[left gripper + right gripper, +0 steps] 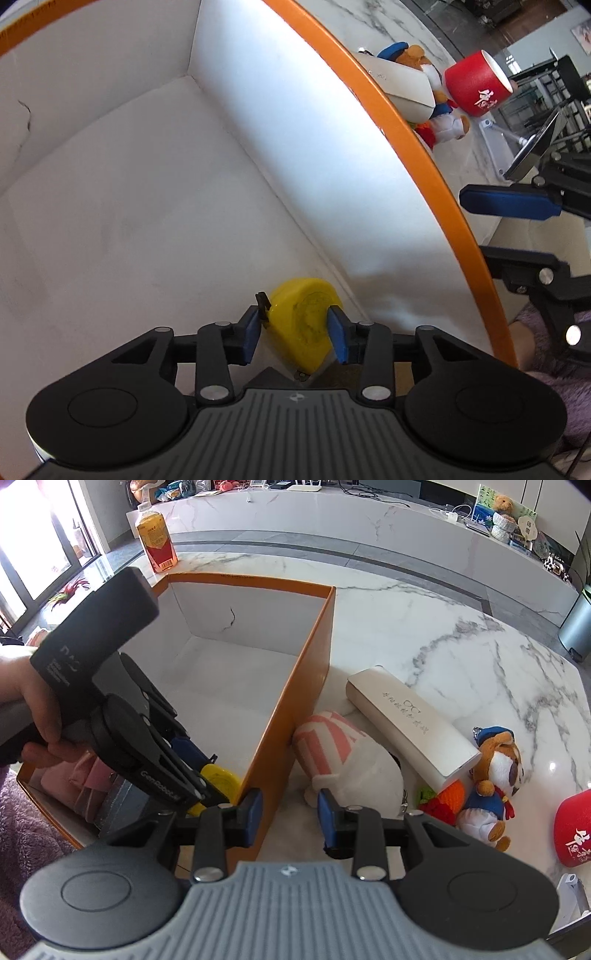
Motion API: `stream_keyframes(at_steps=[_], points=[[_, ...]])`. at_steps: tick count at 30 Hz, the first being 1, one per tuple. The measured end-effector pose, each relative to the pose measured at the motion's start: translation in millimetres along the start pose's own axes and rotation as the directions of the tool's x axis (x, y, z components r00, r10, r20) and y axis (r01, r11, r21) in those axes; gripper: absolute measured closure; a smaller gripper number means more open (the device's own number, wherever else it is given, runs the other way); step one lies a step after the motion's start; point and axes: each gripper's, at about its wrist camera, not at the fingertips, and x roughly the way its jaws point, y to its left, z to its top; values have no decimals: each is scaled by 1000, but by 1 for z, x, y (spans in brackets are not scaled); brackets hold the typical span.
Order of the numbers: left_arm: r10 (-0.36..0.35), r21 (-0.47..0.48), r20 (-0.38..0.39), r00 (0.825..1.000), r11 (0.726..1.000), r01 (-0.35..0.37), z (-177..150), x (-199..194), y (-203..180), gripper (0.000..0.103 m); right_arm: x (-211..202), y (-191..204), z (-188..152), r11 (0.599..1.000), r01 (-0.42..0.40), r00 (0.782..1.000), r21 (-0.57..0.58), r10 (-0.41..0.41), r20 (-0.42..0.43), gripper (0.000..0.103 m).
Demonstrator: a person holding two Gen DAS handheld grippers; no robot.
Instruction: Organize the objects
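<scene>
Tape measure (301,325), yellow, lies in the orange box (391,122) at its near right corner, directly between the left gripper's (297,334) spread, non-touching fingers; right gripper (290,818) farther, empty.

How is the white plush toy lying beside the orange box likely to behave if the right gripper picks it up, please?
The white plush toy looks soft, so it would probably squash between the fingers and sag. It seems light for its bulk. Its fuzzy fabric should grip rather than slip, and it lies slumped against the orange box, so rolling seems unlikely.
</scene>
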Motion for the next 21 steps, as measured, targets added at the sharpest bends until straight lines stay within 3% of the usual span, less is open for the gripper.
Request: stream_keyframes(at_steps=[4, 12, 16, 21], points=[[-41, 4, -32, 999, 999, 41, -2, 10, -7, 54, -1, 1, 0, 1000, 4, 1000, -6, -4, -4, 68], [48, 28, 13, 999, 998, -48, -8, -5, -17, 46, -7, 2, -2, 1000, 8, 1000, -6, -8, 2, 68], [89, 46, 115, 989, 994, -94, -18, -32, -30, 46, -16, 4, -4, 1000, 23, 1000, -3, -23, 10, 68], [79, 121, 285, 955, 986, -117, -33, -83, -61, 46, -39, 2, -12, 999, 42, 998, 7, -42, 47, 66]])
